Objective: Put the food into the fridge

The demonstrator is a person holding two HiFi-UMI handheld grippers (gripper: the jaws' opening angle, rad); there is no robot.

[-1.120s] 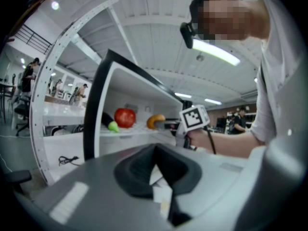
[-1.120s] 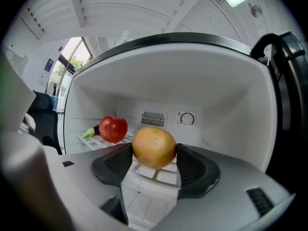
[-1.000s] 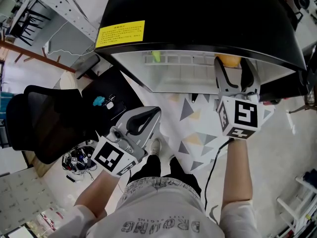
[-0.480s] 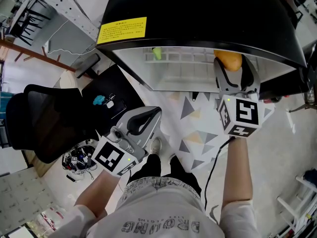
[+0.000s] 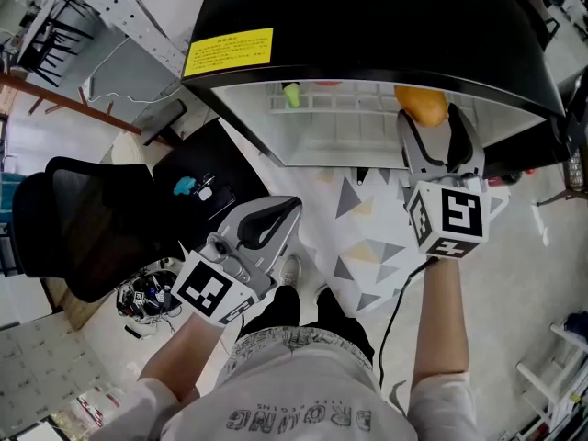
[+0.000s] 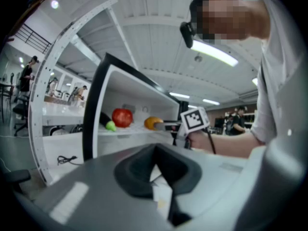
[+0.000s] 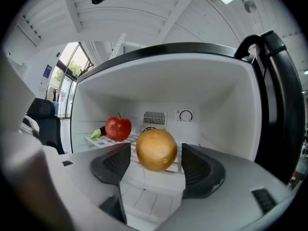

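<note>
Black outside and white within, the fridge (image 5: 367, 26) stands open. The orange (image 7: 156, 149) sits on the fridge's wire shelf (image 5: 349, 108), near the front edge at the right. The right gripper (image 5: 432, 129) reaches into the fridge mouth with its jaws spread, one either side of the orange, a gap showing on each side. Further back in the fridge, to the left, lie a red apple (image 7: 118, 128) and a dark vegetable with a green tip (image 7: 96, 133). The left gripper (image 5: 266, 223) hangs below and in front of the fridge, jaws pressed together on nothing.
</note>
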